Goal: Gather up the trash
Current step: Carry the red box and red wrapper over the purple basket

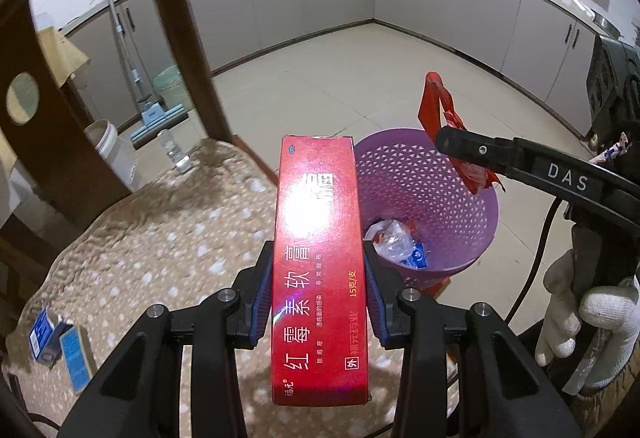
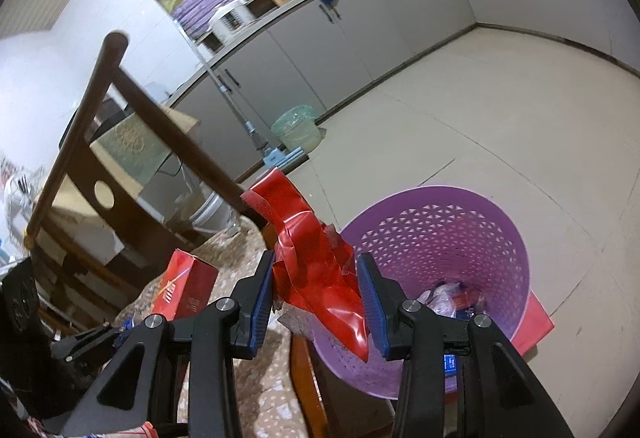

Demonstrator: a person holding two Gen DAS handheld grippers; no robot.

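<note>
Clamped between the left gripper pads: red ointment box, pointing past the cushioned chair seat toward the purple basket on the floor. Pinching a crumpled red wrapper in the right gripper, nearing the rim. Bringing both fully over the opening before letting go, wrapper first, box end-down.

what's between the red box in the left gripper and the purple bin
Nothing visible. The red box is clamped in the left gripper, and the purple bin stands open just beyond it, holding only some trash at the bottom.
</note>
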